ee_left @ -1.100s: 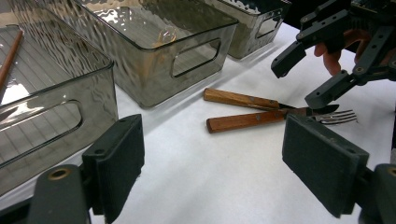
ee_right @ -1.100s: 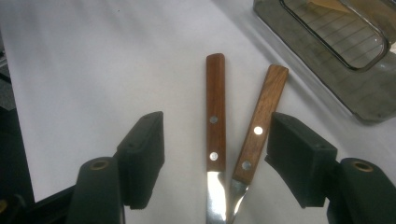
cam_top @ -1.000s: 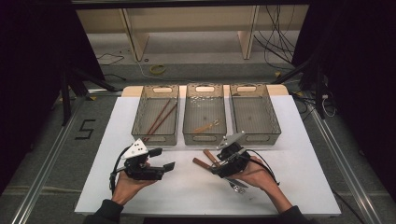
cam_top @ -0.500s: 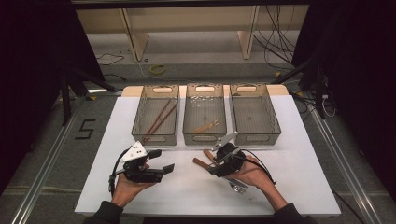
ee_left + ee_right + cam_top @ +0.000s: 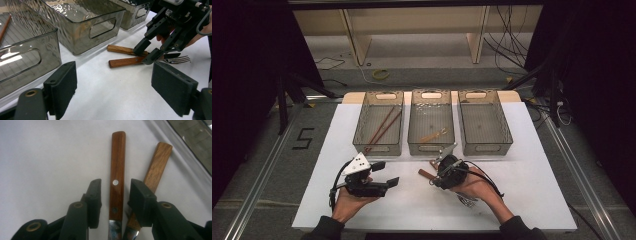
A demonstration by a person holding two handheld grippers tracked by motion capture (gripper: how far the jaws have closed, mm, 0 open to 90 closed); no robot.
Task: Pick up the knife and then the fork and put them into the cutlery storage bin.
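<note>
Two wood-handled utensils lie side by side on the white table top, a darker handle and a lighter handle. My right gripper is low over them and straddles the darker handle. Its jaws have just been closing, but a thin gap remains on each side, so it is open. From the left gripper view the right gripper touches down on both handles, with fork tines behind. My left gripper is held open and empty at the front left.
Three smoky clear bins stand in a row behind: the left bin with chopsticks, the middle bin with a small wooden utensil, the right bin. The white table top extends on the right.
The right gripper has sunk slightly toward the handles and its jaws have narrowed around the darker one. The left gripper has stayed in place.
</note>
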